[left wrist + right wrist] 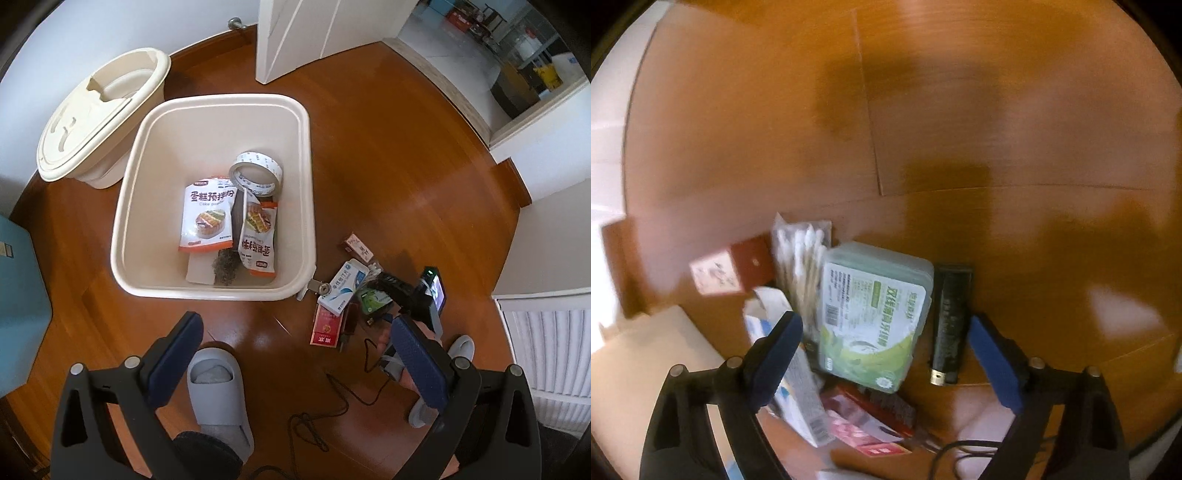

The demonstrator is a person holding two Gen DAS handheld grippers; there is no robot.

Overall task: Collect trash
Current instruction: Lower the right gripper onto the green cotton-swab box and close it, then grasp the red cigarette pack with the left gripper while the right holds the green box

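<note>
A cream bin stands on the wooden floor and holds two orange snack bags, a tape roll and other scraps. To its right lies a trash pile: a white-blue box, a red pack and a small brown box. My left gripper is open and empty above the floor in front of the bin. My right gripper is open over the pile, its fingers either side of a green plastic box and a black lighter-like bar. Cotton swabs lie behind the box.
The bin's lid rests at the back left. A white door stands behind the bin. Grey slippers and a black cable are near the front. A white radiator is at the right, a blue box at the left.
</note>
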